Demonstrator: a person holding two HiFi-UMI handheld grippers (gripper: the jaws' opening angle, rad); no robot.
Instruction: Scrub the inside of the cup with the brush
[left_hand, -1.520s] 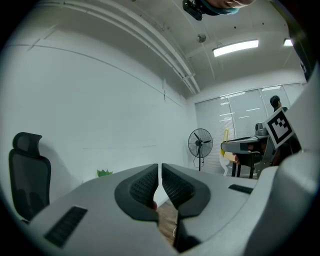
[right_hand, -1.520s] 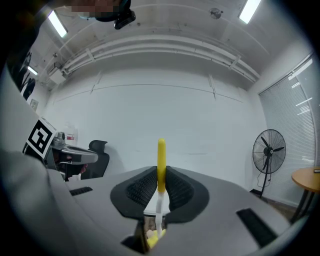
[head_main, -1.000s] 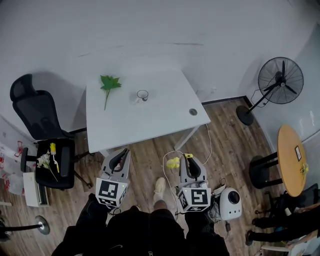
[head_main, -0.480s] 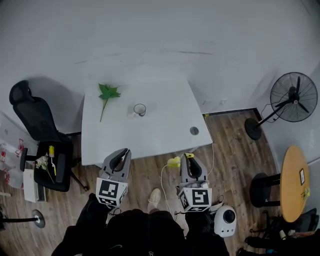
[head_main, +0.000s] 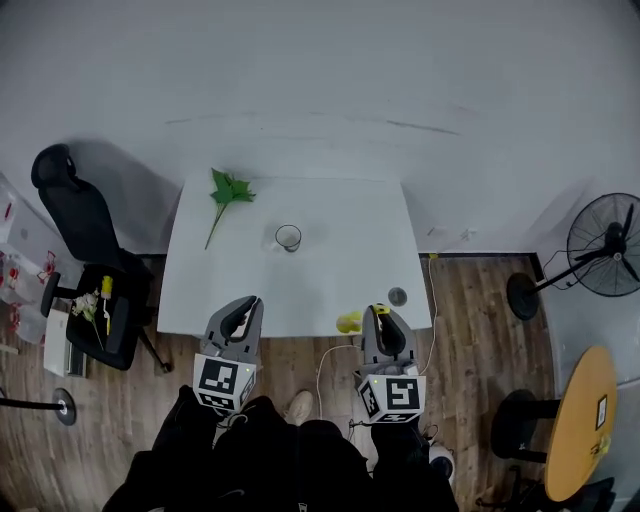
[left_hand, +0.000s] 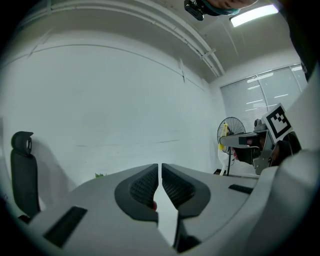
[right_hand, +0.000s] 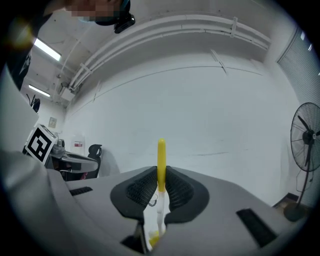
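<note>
A small clear cup (head_main: 288, 238) stands upright in the middle of the white table (head_main: 330, 215). Both grippers hover at the table's near edge, well short of the cup. My left gripper (head_main: 243, 314) (left_hand: 160, 169) is shut with nothing between its pads. My right gripper (head_main: 381, 320) (right_hand: 161, 176) is shut on a brush (right_hand: 161, 159) with a yellow handle end, a white shaft and a yellow head (head_main: 348, 323). That head sticks out to the left of the jaws in the head view.
A green leaf (head_main: 229, 191) lies on the table's far left, and a grey round cap (head_main: 397, 296) near its right front corner. A black office chair (head_main: 80, 222) stands left; a seat holding flowers (head_main: 100, 310) is below it. A fan (head_main: 608, 246) and a round wooden table (head_main: 580, 420) are to the right.
The view has shifted forward and to the right, so the table now reaches the gripper tips. Both grippers keep the same pose, and the brush stays in the right one.
</note>
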